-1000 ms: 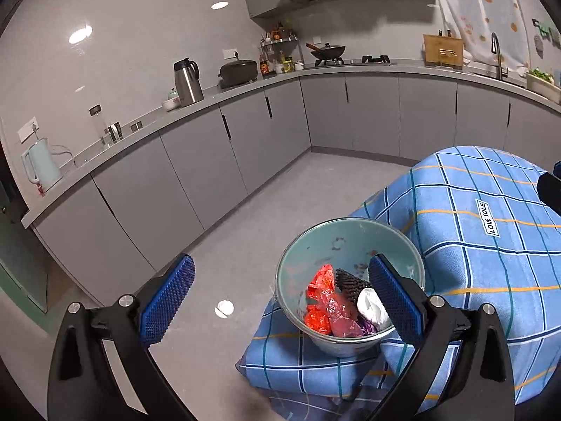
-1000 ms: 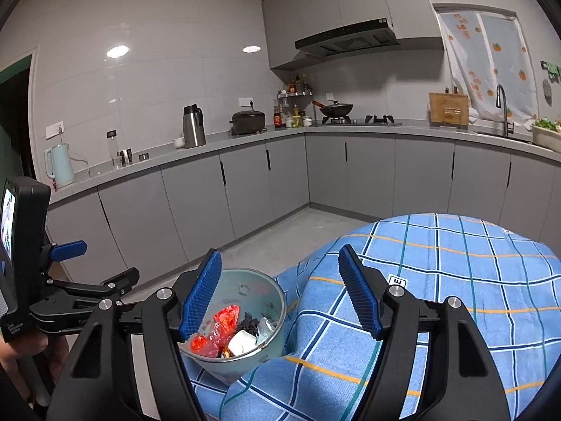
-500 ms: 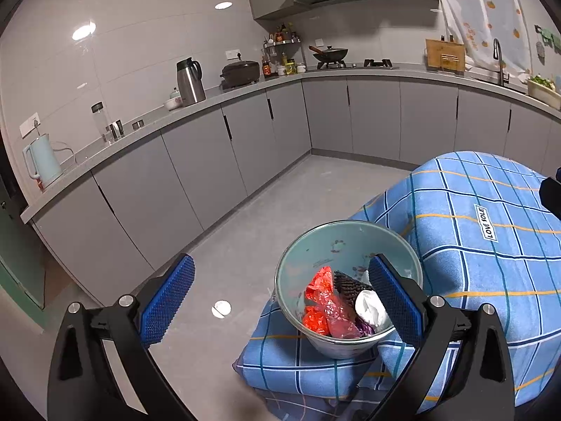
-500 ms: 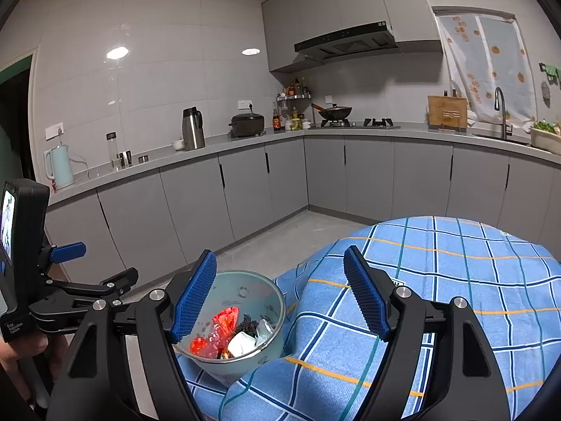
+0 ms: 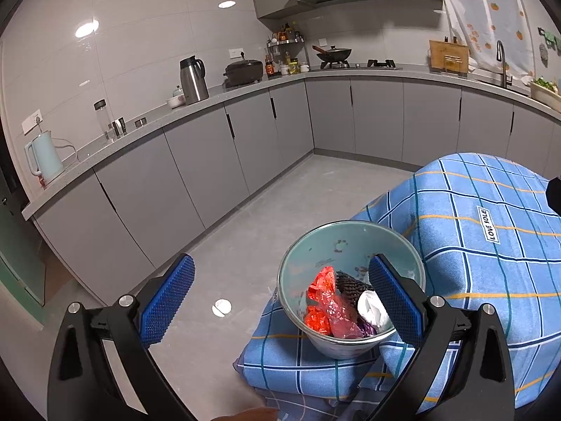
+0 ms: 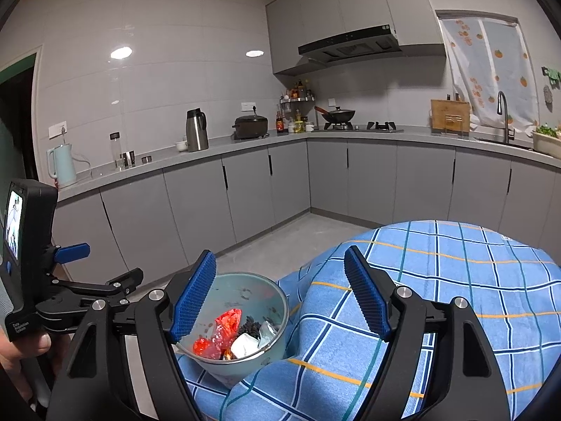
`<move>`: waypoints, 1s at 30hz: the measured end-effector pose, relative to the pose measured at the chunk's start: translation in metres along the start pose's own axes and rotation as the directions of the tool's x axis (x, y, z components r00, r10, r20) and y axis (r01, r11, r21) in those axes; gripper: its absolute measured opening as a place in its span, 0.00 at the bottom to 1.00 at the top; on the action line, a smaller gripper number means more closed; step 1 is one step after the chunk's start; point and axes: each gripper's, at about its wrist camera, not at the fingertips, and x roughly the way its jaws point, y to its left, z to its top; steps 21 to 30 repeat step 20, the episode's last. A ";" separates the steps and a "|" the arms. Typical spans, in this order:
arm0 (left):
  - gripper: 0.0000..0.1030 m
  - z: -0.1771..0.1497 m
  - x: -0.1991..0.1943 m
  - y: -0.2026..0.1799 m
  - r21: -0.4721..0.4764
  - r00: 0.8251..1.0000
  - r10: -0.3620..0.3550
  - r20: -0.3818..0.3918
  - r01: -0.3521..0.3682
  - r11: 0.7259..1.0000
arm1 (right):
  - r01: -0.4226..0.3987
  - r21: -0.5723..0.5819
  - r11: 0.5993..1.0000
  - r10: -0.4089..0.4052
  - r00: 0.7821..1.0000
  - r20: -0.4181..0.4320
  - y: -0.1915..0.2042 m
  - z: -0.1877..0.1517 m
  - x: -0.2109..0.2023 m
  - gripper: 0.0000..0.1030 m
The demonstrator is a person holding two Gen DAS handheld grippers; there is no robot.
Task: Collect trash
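The left gripper was held above the floor and the near edge of the cloth, its blue-padded fingers spread wide and grasping nothing; the right gripper was likewise released, its fingers parted with nothing between them.

The trash was found gathered in a pale green metal bucket, which stood upright on a fold of the blue checked tablecloth at the table's edge; in the right wrist view the same bucket sat just beyond that gripper's left finger, and the cloth covered the surface to its right. Inside the bucket lay a crumpled red plastic wrapper, a dark ridged item whose nature could not be determined, a white crumpled piece, and a purple scrap against the near wall; the pieces touched one another in a single heap.

Behind stood grey kitchen cabinets under a grey counter; on the counter were a pale blue kettle, a steel thermos jug and a black wok on the hob.
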 end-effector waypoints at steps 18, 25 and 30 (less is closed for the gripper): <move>0.95 0.002 -0.001 0.006 -0.024 1.000 -0.002 0.015 0.003 1.000 | 0.008 -0.009 1.000 -0.008 1.000 0.012 0.000 0.002 -0.002 0.77; 0.95 0.003 -0.002 0.007 -0.030 1.000 -0.008 0.015 0.009 1.000 | 0.008 -0.008 1.000 -0.008 1.000 0.012 0.000 0.003 -0.002 0.77; 0.95 0.003 -0.002 0.007 -0.030 1.000 -0.008 0.015 0.009 1.000 | 0.008 -0.008 1.000 -0.008 1.000 0.012 0.000 0.003 -0.002 0.77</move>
